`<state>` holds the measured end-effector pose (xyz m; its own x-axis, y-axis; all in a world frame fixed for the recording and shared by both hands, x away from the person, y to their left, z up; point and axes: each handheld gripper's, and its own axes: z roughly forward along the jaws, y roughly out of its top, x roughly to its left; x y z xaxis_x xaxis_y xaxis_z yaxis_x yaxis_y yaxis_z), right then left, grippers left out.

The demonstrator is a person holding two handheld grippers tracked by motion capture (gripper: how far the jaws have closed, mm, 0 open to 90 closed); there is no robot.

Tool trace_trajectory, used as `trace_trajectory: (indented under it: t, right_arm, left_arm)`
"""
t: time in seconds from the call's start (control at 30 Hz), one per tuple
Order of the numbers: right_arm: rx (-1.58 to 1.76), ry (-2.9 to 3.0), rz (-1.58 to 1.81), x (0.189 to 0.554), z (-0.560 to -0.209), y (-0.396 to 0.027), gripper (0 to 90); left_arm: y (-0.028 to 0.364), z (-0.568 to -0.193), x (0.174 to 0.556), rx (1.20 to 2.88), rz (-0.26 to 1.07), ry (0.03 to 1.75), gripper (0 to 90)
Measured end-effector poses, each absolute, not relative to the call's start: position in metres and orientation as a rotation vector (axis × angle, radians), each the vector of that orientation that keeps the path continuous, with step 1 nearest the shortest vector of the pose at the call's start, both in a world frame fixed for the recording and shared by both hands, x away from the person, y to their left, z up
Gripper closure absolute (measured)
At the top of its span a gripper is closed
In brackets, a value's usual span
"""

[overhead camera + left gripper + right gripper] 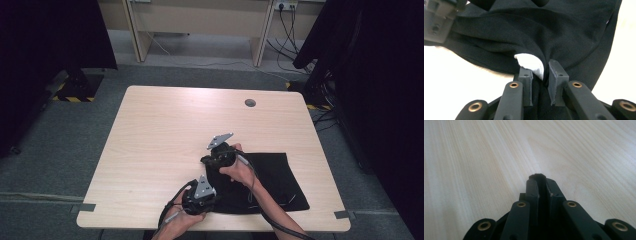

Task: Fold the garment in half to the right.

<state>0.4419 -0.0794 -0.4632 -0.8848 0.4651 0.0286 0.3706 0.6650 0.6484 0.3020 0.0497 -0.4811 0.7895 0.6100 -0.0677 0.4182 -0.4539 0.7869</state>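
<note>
High view looks down on the table (pixel 165 130); gripper views sit close (sharing its top).

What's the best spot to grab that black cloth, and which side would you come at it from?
Probably by an edge or corner, coming in low from the table side. The black cloth lies flat on the table, so its middle offers nothing to pinch. The left gripper already grips a bunched fold at the near edge, by the white label; the right gripper has closed at the far-left edge.

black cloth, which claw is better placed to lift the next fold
Left. The left claw is already clamped on the black cloth at its white tag; the right claw is shut, pointing at bare table.
</note>
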Motion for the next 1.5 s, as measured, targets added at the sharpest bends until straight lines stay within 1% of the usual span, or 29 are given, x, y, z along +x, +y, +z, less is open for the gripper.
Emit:
trace_trajectory:
  t: [0.17,0.47,0.5,0.63,0.77,0.87,1.1,1.23,1.27,1.33,1.5]
  right_arm:
    - [0.690,2.712,1.113,0.442,-0.449,-0.083,84.1]
    - [0.677,2.631,1.300,0.442,-0.410,-0.091,84.5]
    - [0.675,2.626,1.311,0.442,-0.407,-0.091,84.5]
    - [0.663,2.589,1.375,0.440,-0.389,-0.098,84.5]
    - [0.674,2.555,1.413,0.441,-0.379,-0.113,84.6]
    - [0.698,2.534,1.453,0.443,-0.376,-0.127,84.6]
    - [0.775,2.483,1.513,0.446,-0.380,-0.175,84.4]
    - [0.837,2.476,1.476,0.447,-0.390,-0.199,84.1]
    - [0.837,2.476,1.476,0.447,-0.390,-0.199,84.1]
    - [0.882,2.478,1.448,0.448,-0.400,-0.215,83.6]
    - [0.930,2.485,1.393,0.449,-0.412,-0.230,82.8]
  left_arm:
    - [0.055,-0.472,0.302,2.102,0.278,0.748,75.7]
    - [0.071,-0.435,0.300,2.065,0.319,0.702,75.8]
    - [0.072,-0.429,0.300,2.075,0.355,0.686,75.8]
    - [0.068,-0.408,0.302,2.082,0.350,0.644,75.8]
    - [0.054,-0.393,0.307,2.104,0.317,0.618,75.8]
    - [0.041,-0.386,0.312,2.124,0.282,0.589,75.7]
    - [0.005,-0.381,0.323,2.180,0.273,0.545,75.6]
    - [-0.013,-0.387,0.328,2.195,0.247,0.549,75.5]
    - [-0.013,-0.387,0.328,2.195,0.247,0.549,75.5]
    - [-0.024,-0.394,0.333,2.201,0.204,0.553,75.5]
    - [-0.039,-0.406,0.340,2.218,0.164,0.562,75.1]
